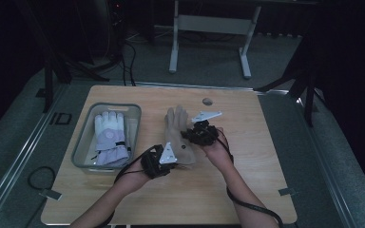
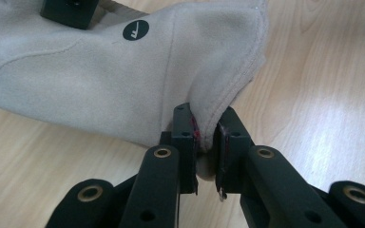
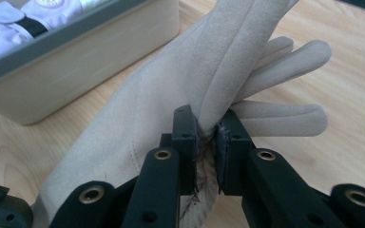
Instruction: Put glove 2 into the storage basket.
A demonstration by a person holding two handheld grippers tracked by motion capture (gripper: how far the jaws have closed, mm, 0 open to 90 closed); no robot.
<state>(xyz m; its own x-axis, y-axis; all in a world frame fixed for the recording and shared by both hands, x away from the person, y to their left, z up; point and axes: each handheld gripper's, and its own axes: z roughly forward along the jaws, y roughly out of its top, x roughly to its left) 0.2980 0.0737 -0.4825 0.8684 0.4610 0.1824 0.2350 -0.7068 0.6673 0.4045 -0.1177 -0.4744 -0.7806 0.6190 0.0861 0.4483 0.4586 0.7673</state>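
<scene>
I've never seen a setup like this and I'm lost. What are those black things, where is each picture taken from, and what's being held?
A person holds a hand-operated clamp in each hand: the left gripper and right gripper. One picture looks down from above the wooden table; the other two come from cameras riding on each clamp, looking along its black fingers. Both clamps pinch a beige glove: the left at the cuff, the right near the fingers. Beside it, a grey bin holds a white glove.

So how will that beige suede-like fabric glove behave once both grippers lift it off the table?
The beige suede-like fabric glove is probably floppy: it folds and bunches where the left gripper and right gripper pinch it. Likely light, and its napped surface shouldn't slip easily.
</scene>
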